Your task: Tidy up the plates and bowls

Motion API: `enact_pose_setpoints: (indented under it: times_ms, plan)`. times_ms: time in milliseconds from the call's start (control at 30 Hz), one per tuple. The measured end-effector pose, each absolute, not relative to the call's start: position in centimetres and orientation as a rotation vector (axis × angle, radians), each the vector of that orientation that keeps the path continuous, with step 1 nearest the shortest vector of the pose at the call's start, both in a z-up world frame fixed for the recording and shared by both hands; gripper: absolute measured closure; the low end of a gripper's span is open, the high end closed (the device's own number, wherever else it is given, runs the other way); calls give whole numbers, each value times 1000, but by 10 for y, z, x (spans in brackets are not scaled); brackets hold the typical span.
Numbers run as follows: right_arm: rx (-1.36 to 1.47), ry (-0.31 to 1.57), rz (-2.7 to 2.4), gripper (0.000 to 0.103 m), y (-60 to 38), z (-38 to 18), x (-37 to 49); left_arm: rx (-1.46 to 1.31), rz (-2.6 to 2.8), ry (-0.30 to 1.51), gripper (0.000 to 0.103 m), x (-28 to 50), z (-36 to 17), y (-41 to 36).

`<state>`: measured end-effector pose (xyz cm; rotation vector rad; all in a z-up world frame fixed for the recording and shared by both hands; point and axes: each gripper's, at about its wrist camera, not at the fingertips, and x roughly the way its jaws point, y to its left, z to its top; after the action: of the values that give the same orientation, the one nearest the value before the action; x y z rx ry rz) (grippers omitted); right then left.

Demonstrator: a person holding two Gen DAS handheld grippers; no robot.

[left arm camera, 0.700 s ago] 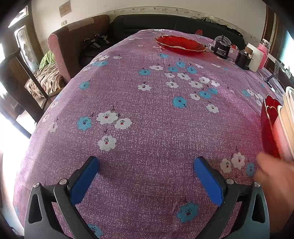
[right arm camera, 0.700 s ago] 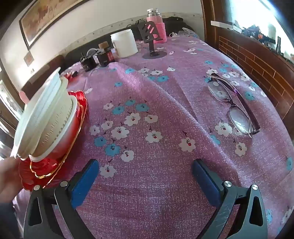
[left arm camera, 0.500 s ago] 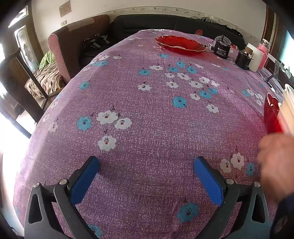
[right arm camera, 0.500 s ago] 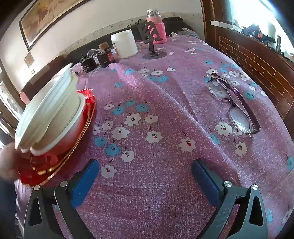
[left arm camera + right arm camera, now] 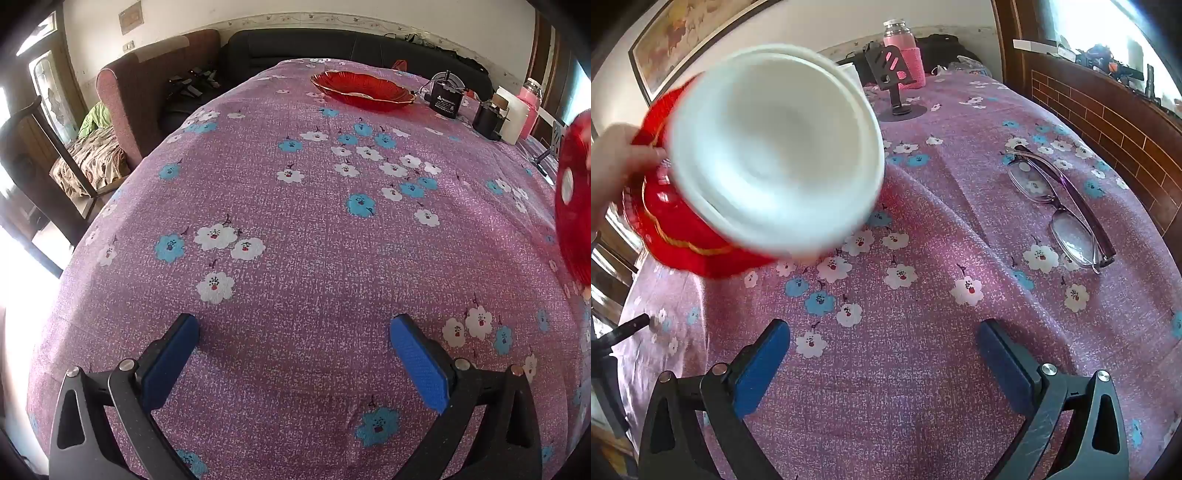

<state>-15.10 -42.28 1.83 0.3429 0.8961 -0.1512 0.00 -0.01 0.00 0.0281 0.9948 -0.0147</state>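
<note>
At nine o'clock in the right wrist view a bare hand (image 5: 613, 170) grips the rim of a tilted red plate (image 5: 683, 236) carrying stacked white bowls (image 5: 775, 147), blurred, mouths facing the camera, above the surface (image 5: 923, 369). Glasses (image 5: 1060, 206) lie at two o'clock. Right gripper (image 5: 882, 350) is spread wide, empty. Left gripper (image 5: 295, 347) likewise gapes over cloth; a second red dish (image 5: 362, 90) sits at twelve.
</note>
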Motion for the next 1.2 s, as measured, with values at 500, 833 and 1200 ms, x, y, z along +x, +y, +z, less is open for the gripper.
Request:
enact_pose_setpoints:
  times_ms: [500,833,1200]
  plan:
    - [348,895,-153,1,-419,19,-151,28,-15,995,0,0,0,0]
    - [365,886,-143,1,-425,18,-154,28,-15,995,0,0,0,0]
    - [368,884,-136,1,-424,19,-154,28,-15,995,0,0,0,0]
